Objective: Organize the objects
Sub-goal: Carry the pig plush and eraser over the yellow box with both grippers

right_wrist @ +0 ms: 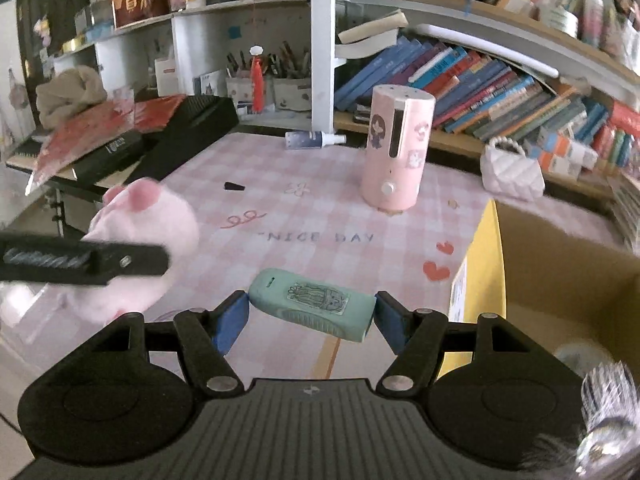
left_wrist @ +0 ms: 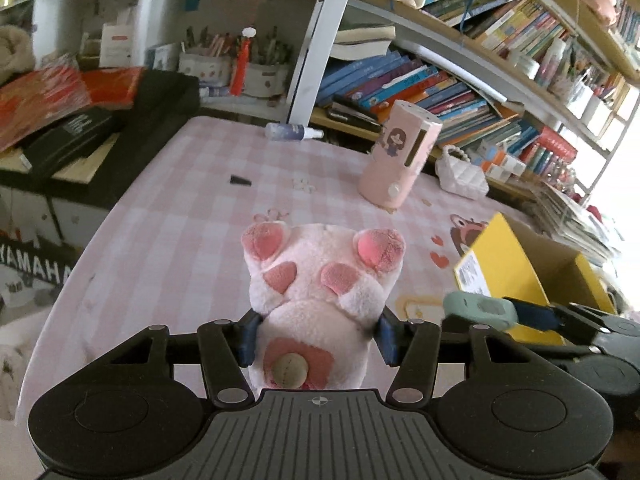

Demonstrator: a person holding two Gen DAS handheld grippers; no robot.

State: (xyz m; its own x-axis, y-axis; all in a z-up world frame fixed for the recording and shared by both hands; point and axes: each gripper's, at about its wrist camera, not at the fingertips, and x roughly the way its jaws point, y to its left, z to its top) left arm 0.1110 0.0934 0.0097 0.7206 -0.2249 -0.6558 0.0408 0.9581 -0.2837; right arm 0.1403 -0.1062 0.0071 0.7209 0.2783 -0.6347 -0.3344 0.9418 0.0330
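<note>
My left gripper (left_wrist: pixel 318 336) is shut on a pink plush pig (left_wrist: pixel 320 292), held feet-forward above the pink checked table (left_wrist: pixel 180 220). The pig also shows in the right wrist view (right_wrist: pixel 148 232) at the left, behind the left gripper's black body. My right gripper (right_wrist: pixel 310 314) is shut on a mint-green oblong case (right_wrist: pixel 312 304) with a cartoon sticker, held crosswise above the table. That case also shows in the left wrist view (left_wrist: pixel 480 310) at the right. A yellow cardboard box (right_wrist: pixel 560 264) stands open at the right, close to the right gripper.
A pink cylindrical humidifier (right_wrist: pixel 394 148) stands mid-table. A small spray bottle (right_wrist: pixel 312 139) lies at the far edge, a black cap (right_wrist: pixel 234 187) nearer. A white quilted purse (right_wrist: pixel 512 170) sits by the bookshelf (right_wrist: pixel 500 80). A black keyboard with red packets (right_wrist: pixel 132 132) is at the left.
</note>
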